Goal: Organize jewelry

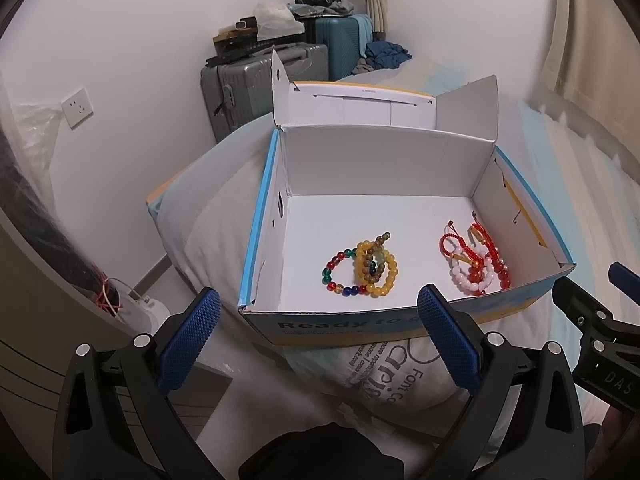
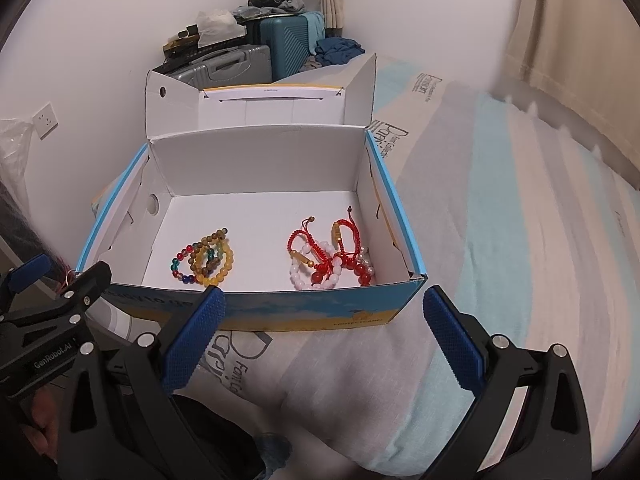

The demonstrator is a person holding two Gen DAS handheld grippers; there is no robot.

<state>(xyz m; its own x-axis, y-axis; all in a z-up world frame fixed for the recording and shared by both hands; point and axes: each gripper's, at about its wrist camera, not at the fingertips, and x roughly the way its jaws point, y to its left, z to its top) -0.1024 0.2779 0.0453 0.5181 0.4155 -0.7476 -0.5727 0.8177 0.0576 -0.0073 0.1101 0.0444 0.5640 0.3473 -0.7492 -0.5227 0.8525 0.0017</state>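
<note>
Blue textured pads (image 1: 188, 340) of my left gripper (image 1: 320, 320) sat closest to the lens, spread wide apart with nothing between them. My right gripper (image 2: 324, 328) was the same, released, pads (image 2: 196, 336) far apart and holding nothing. Both hovered just in front of the open cardboard box (image 1: 384, 168), short of its near wall, touching none of it. In the left wrist view the right gripper's black frame poked in at the right edge; in the right wrist view the left one showed at the left edge.

Box rested on a bed (image 2: 500, 220) with pale blue and white striped bedding, lid flipped up at the back. Jewelry lay on the white box floor in two clumps, well apart. Left clump: a multicolour bead bracelet (image 1: 340, 276), a yellow bead bracelet (image 1: 386, 276) and a brown bead bracelet (image 1: 374, 258), overlapping each other. Right clump, near the right wall: red cord bracelets (image 1: 460, 244) tangled with a white bead bracelet (image 1: 468, 280) and a red bead bracelet (image 1: 502, 272); how many cords, I couldn't tell.

Behind the box stood a grey suitcase (image 1: 248, 92) and a teal suitcase (image 1: 340, 44) with clutter on top, against a white wall with a socket (image 1: 78, 108). Curtain (image 2: 572, 60) hung on the right.
</note>
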